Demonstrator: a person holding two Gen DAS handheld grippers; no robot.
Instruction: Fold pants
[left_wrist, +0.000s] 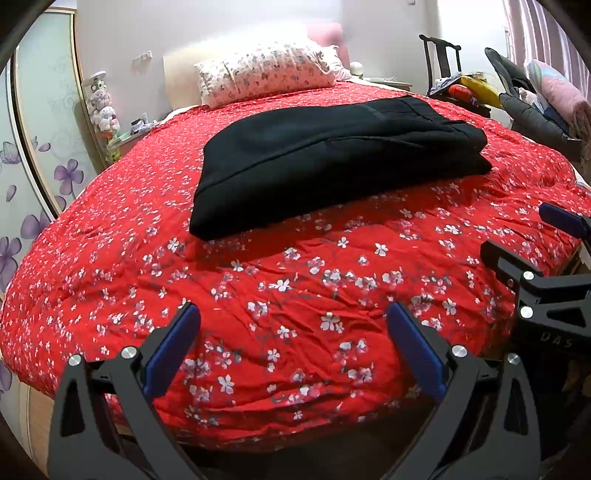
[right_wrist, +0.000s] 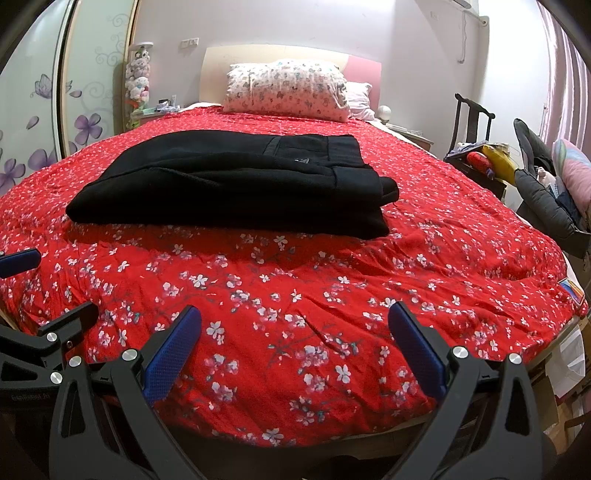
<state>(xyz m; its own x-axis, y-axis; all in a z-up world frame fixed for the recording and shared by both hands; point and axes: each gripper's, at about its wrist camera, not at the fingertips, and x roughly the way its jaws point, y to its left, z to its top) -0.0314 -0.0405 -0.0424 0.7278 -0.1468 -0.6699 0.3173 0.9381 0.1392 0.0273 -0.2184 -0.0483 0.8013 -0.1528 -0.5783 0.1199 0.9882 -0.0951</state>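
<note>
One pair of black pants (right_wrist: 236, 181) lies folded, layers stacked, on the red quilt (right_wrist: 295, 295)

Black pants (left_wrist: 340, 155) lie folded in a compact stack at centre frame on a red, white-flowered bedspread (left_wrist: 280, 317). The left gripper (left_wrist: 293, 334) hangs over the bed's near edge at the bottom, blue-padded fingers (left_wrist: 170, 350) spread wide and holding nothing. The right gripper (left_wrist: 546, 266) juts in at right. A floral pillow (left_wrist: 266, 72) rests at top.
</note>
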